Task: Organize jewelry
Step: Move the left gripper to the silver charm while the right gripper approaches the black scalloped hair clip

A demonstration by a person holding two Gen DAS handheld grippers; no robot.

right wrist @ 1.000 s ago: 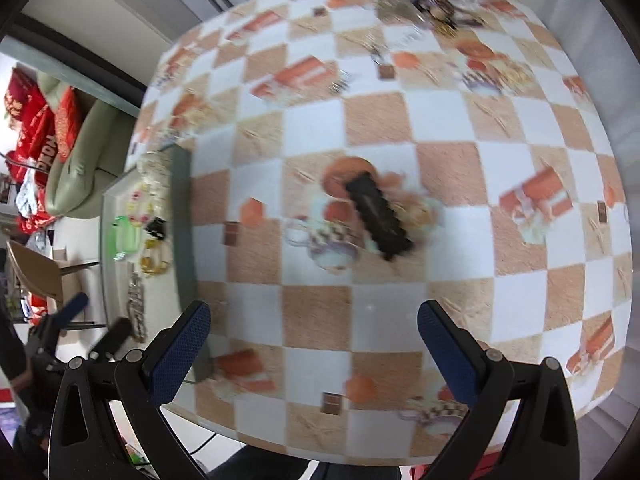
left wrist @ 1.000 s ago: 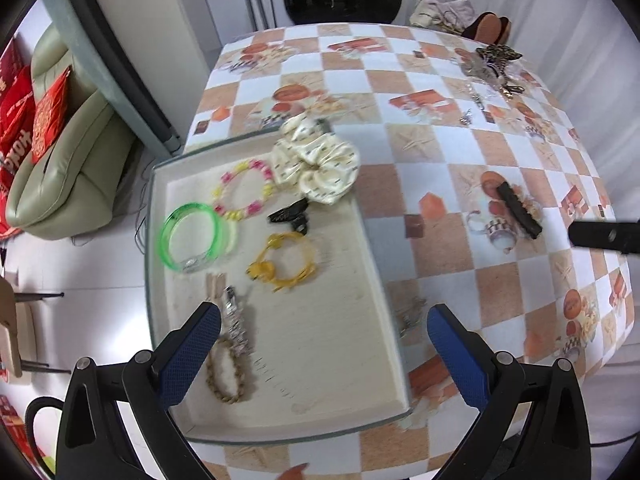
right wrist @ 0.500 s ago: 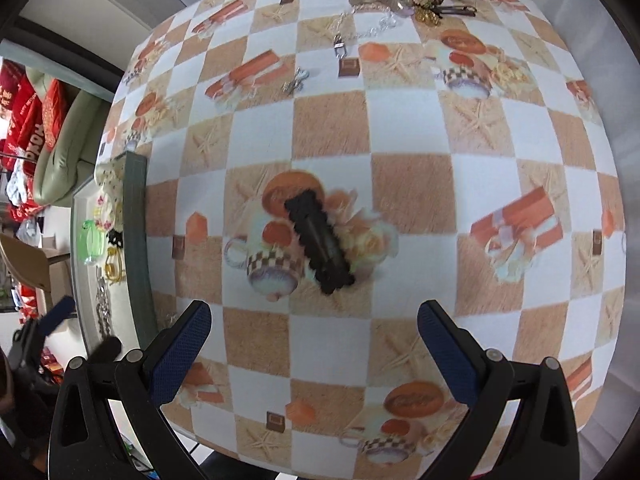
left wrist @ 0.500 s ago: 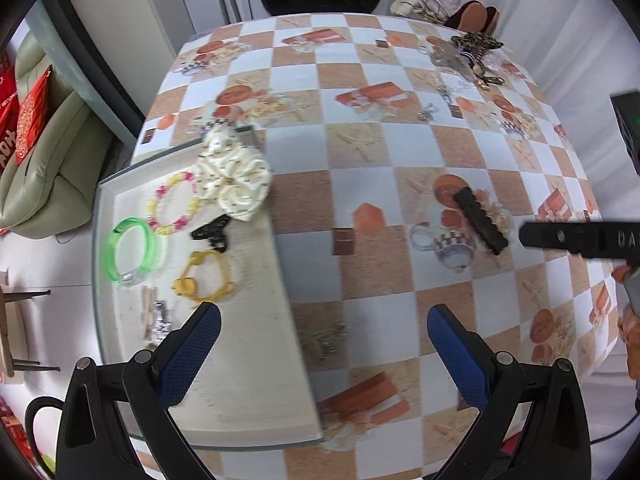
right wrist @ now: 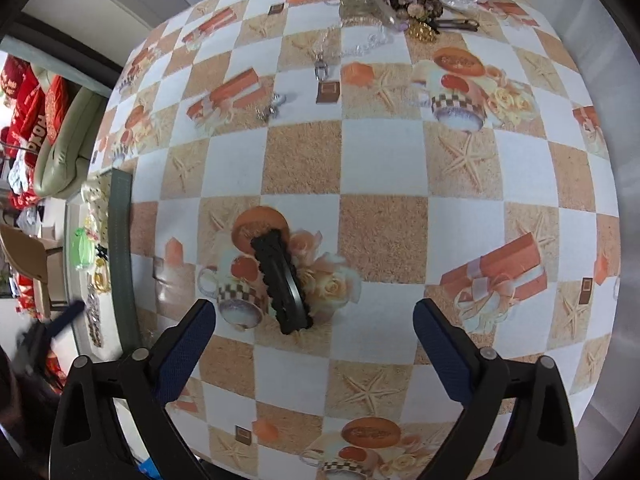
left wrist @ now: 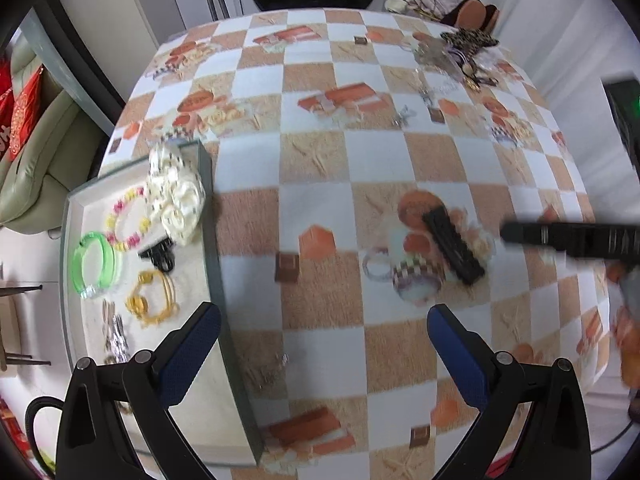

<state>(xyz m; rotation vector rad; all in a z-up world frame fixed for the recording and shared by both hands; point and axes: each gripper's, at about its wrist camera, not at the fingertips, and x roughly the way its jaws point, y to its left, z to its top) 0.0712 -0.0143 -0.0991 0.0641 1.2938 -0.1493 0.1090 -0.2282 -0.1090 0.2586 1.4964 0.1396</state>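
A black hair clip (right wrist: 282,284) lies on the checkered tablecloth, just ahead of my right gripper (right wrist: 314,332), which is open and empty above it. The clip also shows in the left wrist view (left wrist: 452,246). My left gripper (left wrist: 324,344) is open and empty, over the tablecloth beside the right rim of the beige tray (left wrist: 212,264). The tray holds a cream scrunchie (left wrist: 176,196), a green bangle (left wrist: 96,264), a pink-yellow bead bracelet (left wrist: 124,220), a yellow bracelet (left wrist: 154,298), a small black clip (left wrist: 160,254) and metal chains (left wrist: 114,330).
A pile of loose jewelry and a leopard bow (right wrist: 416,4) sits at the table's far edge, with a chain (right wrist: 352,48) and small earrings (right wrist: 272,108) nearby. A sofa with red cushions (left wrist: 24,128) stands left of the table. The right gripper's finger (left wrist: 568,236) crosses the left view.
My left gripper has moved right, off the tray toward the table's middle. My right gripper has moved in closer to the black hair clip.
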